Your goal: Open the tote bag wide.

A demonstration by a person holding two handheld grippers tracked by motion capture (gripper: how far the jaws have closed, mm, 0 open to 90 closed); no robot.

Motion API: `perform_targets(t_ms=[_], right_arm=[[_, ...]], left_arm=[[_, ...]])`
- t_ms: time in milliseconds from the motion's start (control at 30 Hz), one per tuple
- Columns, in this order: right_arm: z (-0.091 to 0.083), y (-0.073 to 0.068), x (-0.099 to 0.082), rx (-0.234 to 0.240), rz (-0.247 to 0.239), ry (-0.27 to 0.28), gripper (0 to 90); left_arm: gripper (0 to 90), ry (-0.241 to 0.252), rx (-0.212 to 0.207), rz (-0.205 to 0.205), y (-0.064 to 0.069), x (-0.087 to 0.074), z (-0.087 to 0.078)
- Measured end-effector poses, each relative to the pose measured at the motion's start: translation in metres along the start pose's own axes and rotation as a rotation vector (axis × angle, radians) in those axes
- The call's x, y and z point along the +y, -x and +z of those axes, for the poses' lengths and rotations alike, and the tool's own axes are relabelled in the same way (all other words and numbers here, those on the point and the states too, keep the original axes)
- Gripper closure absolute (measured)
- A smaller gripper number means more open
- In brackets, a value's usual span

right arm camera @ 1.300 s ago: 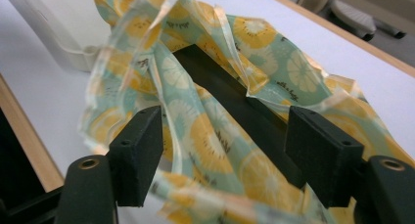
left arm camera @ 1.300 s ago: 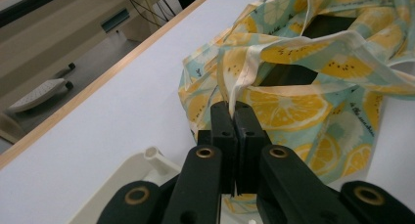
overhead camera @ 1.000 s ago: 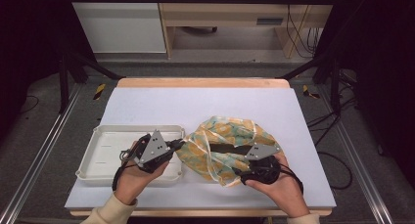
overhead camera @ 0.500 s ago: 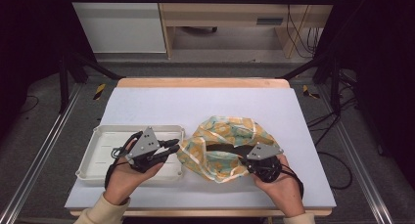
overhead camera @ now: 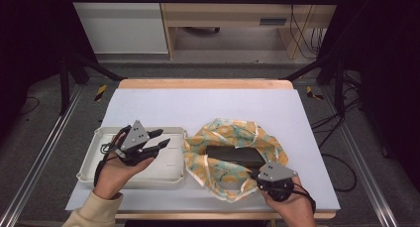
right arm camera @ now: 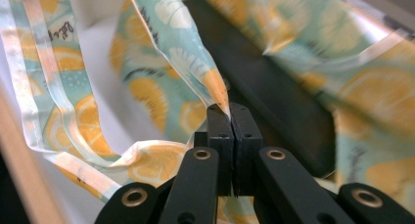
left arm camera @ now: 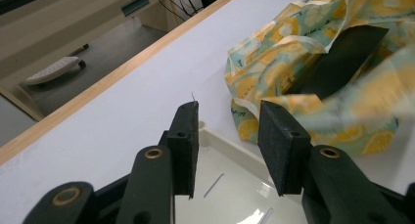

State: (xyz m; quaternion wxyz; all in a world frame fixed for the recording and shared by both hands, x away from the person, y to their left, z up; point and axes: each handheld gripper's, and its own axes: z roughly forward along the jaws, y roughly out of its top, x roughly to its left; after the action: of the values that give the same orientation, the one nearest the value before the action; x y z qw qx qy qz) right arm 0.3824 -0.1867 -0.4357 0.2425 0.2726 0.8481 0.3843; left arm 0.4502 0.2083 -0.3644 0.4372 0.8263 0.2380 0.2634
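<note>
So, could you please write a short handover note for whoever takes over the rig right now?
Right gripper: shut on the edge of the lemon-print bag, at its near side.
Left gripper: open, nothing between its jaws, above the white tray left of the bag.
A flat black item lies inside the bag's opening.
Done: the bag's edge is gripped.
Left: probably a second grip with the left gripper; the aim isn't clear yet.

We see a table with a pale lavender-white top and a wooden edge showing along its far side at twelve o'clock. Two things lie directly on it: a white tray toward eight o'clock, and just beside it, toward five o'clock, a lemon-patterned bag with a dark flat object inside its open mouth.
</note>
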Motion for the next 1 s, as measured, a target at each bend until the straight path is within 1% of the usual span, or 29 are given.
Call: perform_targets(t_ms=[33, 67, 100, 133, 200, 233, 267, 367, 400, 433, 467, 500, 533, 600, 633, 667, 700, 733, 767, 800, 833, 867, 900, 933, 1000], right_arm=[[-0.001, -0.004, -0.003, 0.006, -0.010, -0.012, 89.2], [-0.002, -0.007, -0.005, 0.012, -0.012, -0.020, 89.1], [-0.003, -0.009, -0.008, 0.018, -0.014, -0.023, 89.0], [-0.003, -0.011, -0.011, 0.023, -0.016, -0.032, 88.9], [-0.003, -0.014, -0.014, 0.030, -0.020, -0.038, 88.7], [-0.003, -0.015, -0.015, 0.033, -0.017, -0.044, 88.7], [-0.003, -0.015, -0.015, 0.036, -0.020, -0.043, 88.7], [-0.002, -0.014, -0.015, 0.038, -0.020, -0.041, 88.5], [-0.002, -0.014, -0.015, 0.038, -0.021, -0.041, 88.5], [-0.003, -0.014, -0.016, 0.041, -0.022, -0.040, 88.5], [-0.003, -0.014, -0.016, 0.043, -0.024, -0.041, 88.5], [-0.003, -0.014, -0.016, 0.044, -0.026, -0.043, 88.5], [-0.003, -0.014, -0.016, 0.046, -0.027, -0.042, 88.5], [-0.003, -0.014, -0.017, 0.053, -0.029, -0.041, 88.6], [-0.003, -0.014, -0.017, 0.057, -0.031, -0.040, 88.6], [-0.003, -0.014, -0.018, 0.059, -0.035, -0.039, 88.7], [-0.004, -0.015, -0.018, 0.063, -0.030, -0.041, 88.7], [-0.004, -0.015, -0.018, 0.067, -0.033, -0.041, 88.9], [-0.004, -0.015, -0.019, 0.072, -0.040, -0.041, 88.9], [-0.005, -0.015, -0.020, 0.075, -0.041, -0.044, 89.0], [-0.005, -0.016, -0.020, 0.082, -0.042, -0.046, 89.1], [-0.005, -0.015, -0.021, 0.088, -0.055, -0.045, 89.2], [-0.005, -0.016, -0.021, 0.091, -0.053, -0.048, 89.2], [-0.006, -0.016, -0.021, 0.098, -0.058, -0.050, 89.3], [-0.006, -0.017, -0.022, 0.109, -0.069, -0.052, 89.5]], left_arm=[[60.0, -0.004, -0.005, 0.007, 0.002, 0.000, 0.002], [59.3, -0.007, -0.012, 0.007, 0.005, 0.001, 0.004], [58.4, -0.014, -0.019, 0.021, 0.008, 0.003, 0.007], [57.3, -0.013, -0.026, 0.022, 0.010, 0.004, 0.010], [55.4, -0.016, -0.044, 0.032, 0.018, 0.008, 0.017], [54.2, -0.018, -0.062, 0.039, 0.022, 0.011, 0.021], [52.7, -0.025, -0.077, 0.057, 0.027, 0.014, 0.026], [48.2, -0.038, -0.092, 0.107, 0.040, 0.026, 0.044], [45.9, -0.048, -0.111, 0.111, 0.044, 0.030, 0.054], [43.2, -0.061, -0.127, 0.123, 0.047, 0.033, 0.061], [42.4, -0.075, -0.133, 0.143, 0.048, 0.036, 0.068], [41.5, -0.103, -0.137, 0.167, 0.050, 0.038, 0.078], [40.5, -0.118, -0.143, 0.177, 0.050, 0.040, 0.084], [39.1, -0.150, -0.153, 0.211, 0.051, 0.044, 0.099], [39.2, -0.175, -0.146, 0.221, 0.051, 0.047, 0.107], [40.3, -0.181, -0.140, 0.222, 0.050, 0.048, 0.111], [42.7, -0.188, -0.145, 0.217, 0.049, 0.048, 0.116], [45.0, -0.209, -0.160, 0.220, 0.047, 0.049, 0.121], [46.7, -0.232, -0.164, 0.228, 0.046, 0.049, 0.126], [49.5, -0.253, -0.170, 0.229, 0.046, 0.049, 0.131], [53.4, -0.275, -0.183, 0.220, 0.045, 0.051, 0.136], [58.8, -0.281, -0.178, 0.224, 0.045, 0.052, 0.138], [63.8, -0.293, -0.173, 0.217, 0.044, 0.053, 0.141], [71.1, -0.305, -0.171, 0.210, 0.043, 0.055, 0.144], [80.7, -0.304, -0.140, 0.200, 0.041, 0.060, 0.147]])
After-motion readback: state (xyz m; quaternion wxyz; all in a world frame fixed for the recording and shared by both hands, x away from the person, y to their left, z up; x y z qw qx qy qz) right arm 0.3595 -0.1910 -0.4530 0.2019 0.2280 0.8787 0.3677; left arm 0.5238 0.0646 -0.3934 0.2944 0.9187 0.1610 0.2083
